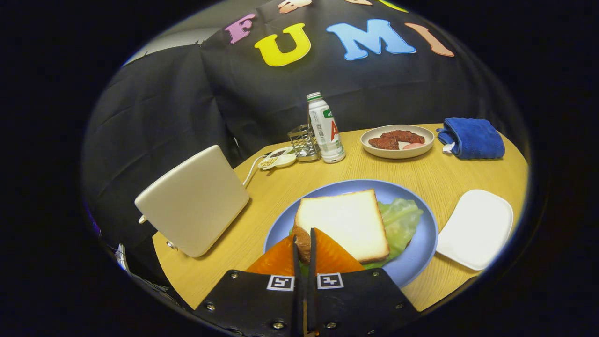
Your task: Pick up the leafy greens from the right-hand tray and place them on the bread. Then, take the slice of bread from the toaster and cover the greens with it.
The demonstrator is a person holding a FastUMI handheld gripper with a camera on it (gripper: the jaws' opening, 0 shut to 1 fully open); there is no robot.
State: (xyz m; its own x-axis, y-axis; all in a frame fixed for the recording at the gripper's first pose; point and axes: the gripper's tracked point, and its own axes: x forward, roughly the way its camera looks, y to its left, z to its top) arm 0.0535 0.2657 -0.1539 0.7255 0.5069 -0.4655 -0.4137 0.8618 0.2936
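Two fingers [323,255] pinch bread slice [344,223] atop greens [400,220].

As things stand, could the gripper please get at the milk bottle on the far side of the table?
Probably yes. The gripper, its fingers nearly closed on the near edge of the bread slice, would need to let go first; beyond the blue plate, bare table leads to the bottle.

We are seeing a white bottle [326,128] standing upright toward the back of the wooden table [435,175], just beside a wire rack [303,142]. A small divided dish of seeds [277,158] is lying next to that rack. Farther along, we are seeing a beige plate of dark meat [397,140] sitting near a folded blue towel [471,138].
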